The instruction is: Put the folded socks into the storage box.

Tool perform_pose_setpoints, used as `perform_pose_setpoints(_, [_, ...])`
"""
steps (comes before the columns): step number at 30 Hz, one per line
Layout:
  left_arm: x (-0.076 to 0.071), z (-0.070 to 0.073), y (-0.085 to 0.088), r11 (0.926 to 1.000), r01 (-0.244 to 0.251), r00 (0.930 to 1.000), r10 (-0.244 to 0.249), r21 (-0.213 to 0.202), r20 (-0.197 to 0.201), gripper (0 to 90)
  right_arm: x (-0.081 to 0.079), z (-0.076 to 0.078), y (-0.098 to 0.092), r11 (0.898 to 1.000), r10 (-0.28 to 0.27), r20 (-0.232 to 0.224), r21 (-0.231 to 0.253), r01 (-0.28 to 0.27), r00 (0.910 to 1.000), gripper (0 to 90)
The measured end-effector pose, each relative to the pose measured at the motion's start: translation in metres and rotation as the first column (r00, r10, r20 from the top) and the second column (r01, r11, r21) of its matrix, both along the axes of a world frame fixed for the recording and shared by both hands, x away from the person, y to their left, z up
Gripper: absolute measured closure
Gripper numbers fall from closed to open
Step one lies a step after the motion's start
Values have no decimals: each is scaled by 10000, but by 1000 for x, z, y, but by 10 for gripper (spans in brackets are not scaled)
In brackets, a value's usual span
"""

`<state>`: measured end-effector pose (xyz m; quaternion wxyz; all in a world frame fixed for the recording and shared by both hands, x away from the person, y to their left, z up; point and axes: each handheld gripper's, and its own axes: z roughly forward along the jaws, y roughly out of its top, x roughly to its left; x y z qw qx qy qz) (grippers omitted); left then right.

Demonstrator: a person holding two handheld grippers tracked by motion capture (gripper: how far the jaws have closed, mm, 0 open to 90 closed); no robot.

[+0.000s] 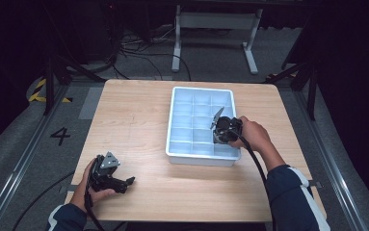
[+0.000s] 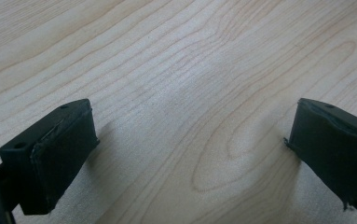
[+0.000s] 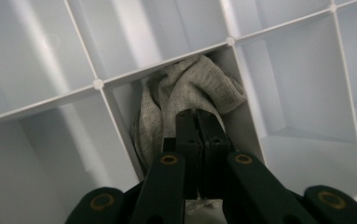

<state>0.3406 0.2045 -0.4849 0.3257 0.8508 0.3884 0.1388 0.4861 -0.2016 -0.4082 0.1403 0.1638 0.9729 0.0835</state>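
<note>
A white tray (image 1: 202, 159) split into several compartments stands right of centre on the wooden table (image 1: 134, 120). A crumpled grey cloth (image 3: 190, 86) lies in one compartment, with white dividers (image 3: 97, 84) around it. My right gripper (image 1: 220, 138) points down into the tray's near right part. In the right gripper view its jaws (image 3: 197, 122) are pressed together with their tips pinching the cloth. My left gripper (image 1: 127, 183) rests at the table's near left corner, held by a hand. Its fingers (image 2: 50, 156) stand wide apart over bare wood, nothing between them.
The tray's other compartments look bare. Beyond the table are a grey floor, a white metal frame (image 1: 216, 29), cables and yellow-black tape (image 1: 40, 91). A cable (image 1: 256, 166) trails from the right gripper along the sleeve.
</note>
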Motion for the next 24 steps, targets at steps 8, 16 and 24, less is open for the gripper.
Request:
perform_pose_setpoints(8, [0,0,1,10000,33,10000,-33,13,11,12,-9,16,-14,9944,41,85,1055,-49,10000,829])
perform_pose_setpoints(16, [0,0,1,10000,48,10000,-48,32,-16,12,-26,34,-40,9697,-183,498,2440,56,9986,737])
perform_pose_setpoints(24, [0,0,1,10000,34,10000,-34,12,9,12,-50,48,-64,9448,-323,1170,3274,-78,9926,598])
